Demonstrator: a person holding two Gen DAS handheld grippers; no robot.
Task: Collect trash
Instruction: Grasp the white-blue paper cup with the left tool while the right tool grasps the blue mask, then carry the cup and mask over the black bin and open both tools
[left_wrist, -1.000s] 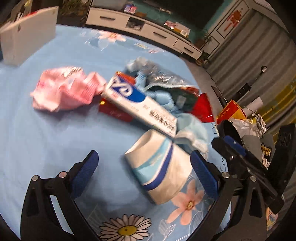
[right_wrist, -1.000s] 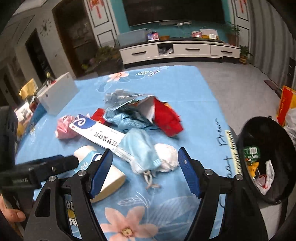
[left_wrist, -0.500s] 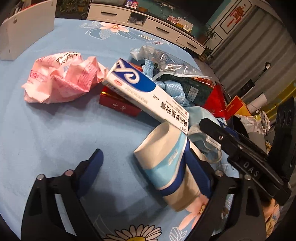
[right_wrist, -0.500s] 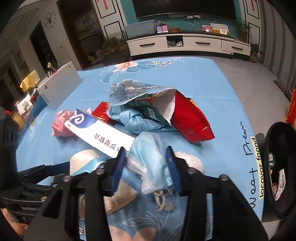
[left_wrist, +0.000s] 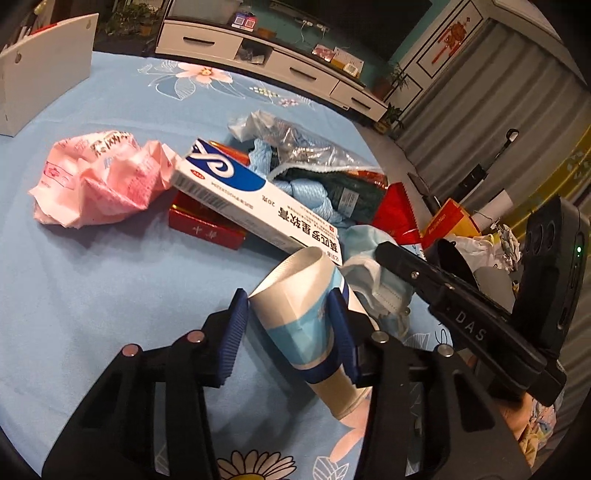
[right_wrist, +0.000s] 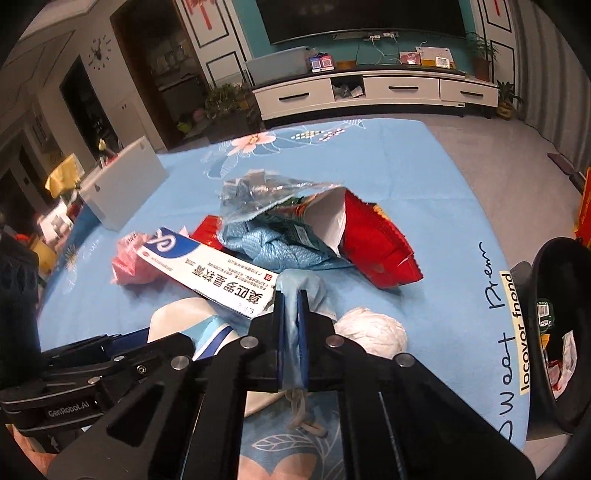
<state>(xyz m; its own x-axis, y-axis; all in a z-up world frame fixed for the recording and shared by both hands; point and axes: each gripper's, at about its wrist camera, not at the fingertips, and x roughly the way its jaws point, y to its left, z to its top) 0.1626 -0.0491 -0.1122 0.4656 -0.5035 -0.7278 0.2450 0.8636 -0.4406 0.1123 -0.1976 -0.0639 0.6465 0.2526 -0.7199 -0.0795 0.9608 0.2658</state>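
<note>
Crushed white-and-blue paper cup (left_wrist: 306, 306) lies on the blue floral-clothed counter (left_wrist: 92, 266), left gripper (left_wrist: 291, 325) jaws clamped on it. Beside the cup, light-blue face mask (right_wrist: 306, 291) pinched in right gripper (right_wrist: 291, 332) jaws. Black trash bin (right_wrist: 554, 332) off the counter's edge, past the mask.

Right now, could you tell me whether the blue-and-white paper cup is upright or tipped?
Tipped: the blue-and-white paper cup lies sideways, gripped by the left tool.

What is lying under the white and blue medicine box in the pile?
The medicine box rests across a flat red box, with the pink crumpled wrapper beside its far end. Its near end overlaps the paper cup rim. How far the red box extends beneath is hidden.
</note>
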